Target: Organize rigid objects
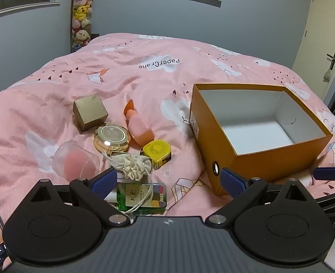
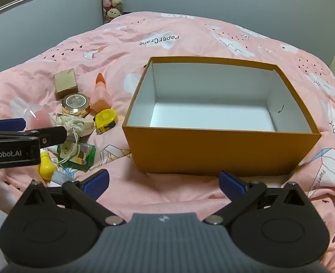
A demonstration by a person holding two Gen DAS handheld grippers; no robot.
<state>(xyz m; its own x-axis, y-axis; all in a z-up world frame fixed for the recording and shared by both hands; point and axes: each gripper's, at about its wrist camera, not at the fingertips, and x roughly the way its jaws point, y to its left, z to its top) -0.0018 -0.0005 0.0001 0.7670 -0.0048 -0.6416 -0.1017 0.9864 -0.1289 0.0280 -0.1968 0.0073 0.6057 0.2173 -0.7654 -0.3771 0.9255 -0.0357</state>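
Open-topped orange cardboard box (image 2: 222, 150) with a white interior stood empty on the pink printed bed quilt (image 1: 126, 72). Left of the box lay a cluster: gold cube box (image 1: 89, 112), round gold compact (image 1: 112, 138), pink plastic bottle (image 1: 138, 127), yellow tape measure (image 1: 156, 152), cream drawstring pouch (image 1: 133, 166). Left gripper (image 1: 168, 182) and right gripper (image 2: 164, 182) hovered near the box, jaws spread wide, holding nothing.

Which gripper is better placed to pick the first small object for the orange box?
Probably the left. The left gripper is open just above the pile, with the cloth pouch and green tin near its fingers. The right gripper faces the empty orange box.
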